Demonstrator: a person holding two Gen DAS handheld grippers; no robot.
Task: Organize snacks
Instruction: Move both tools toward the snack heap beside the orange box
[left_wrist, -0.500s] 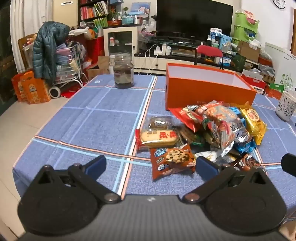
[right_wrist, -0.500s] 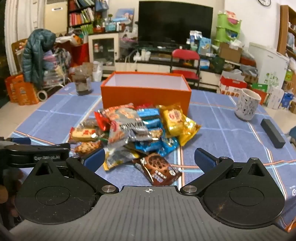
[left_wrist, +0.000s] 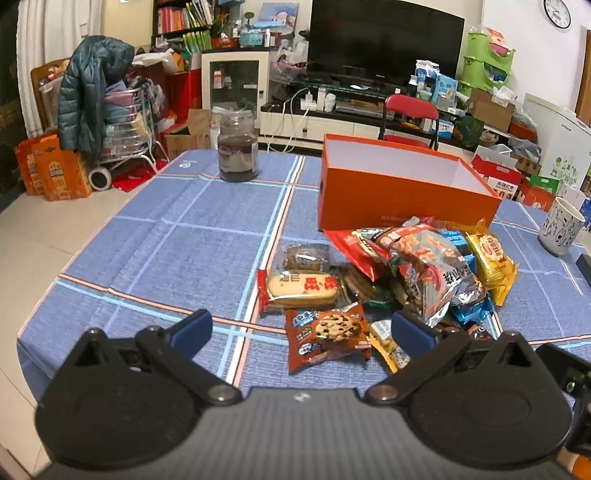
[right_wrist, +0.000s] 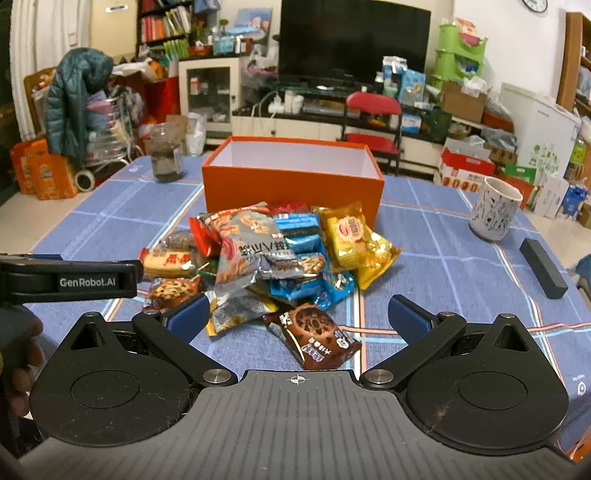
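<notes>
Broadly, the worktop (left_wrist: 155, 251) wears a blue cloth crossed by pale and orange lines, and everything of the task sits toward its middle. An orange box (right_wrist: 291, 188) stands open-topped with a white inside, and nothing can be seen in it from either wrist view. A heap of snack packets (right_wrist: 280, 254) lies just in front of the box, its far edge reaching the box's near wall. To the left at the far end stands a dark-filled glass jar (left_wrist: 237, 155), well apart from the heap. A white patterned mug (right_wrist: 495, 208) stands off to the right, with a black bar (right_wrist: 543, 267) lying near it.

The left gripper (left_wrist: 301, 328) hangs low over the near edge of the heap, its blue-padded fingers spread wide and pinching nothing; a chocolate-chip cookie packet (left_wrist: 327, 334) lies on the cloth between them. The right gripper (right_wrist: 297, 317) hovers likewise, fingers spread wide and empty, with a brown cookie packet (right_wrist: 314, 334) lying on the cloth between them. Yellow packets (right_wrist: 354, 236) rest at the heap's right side.
</notes>
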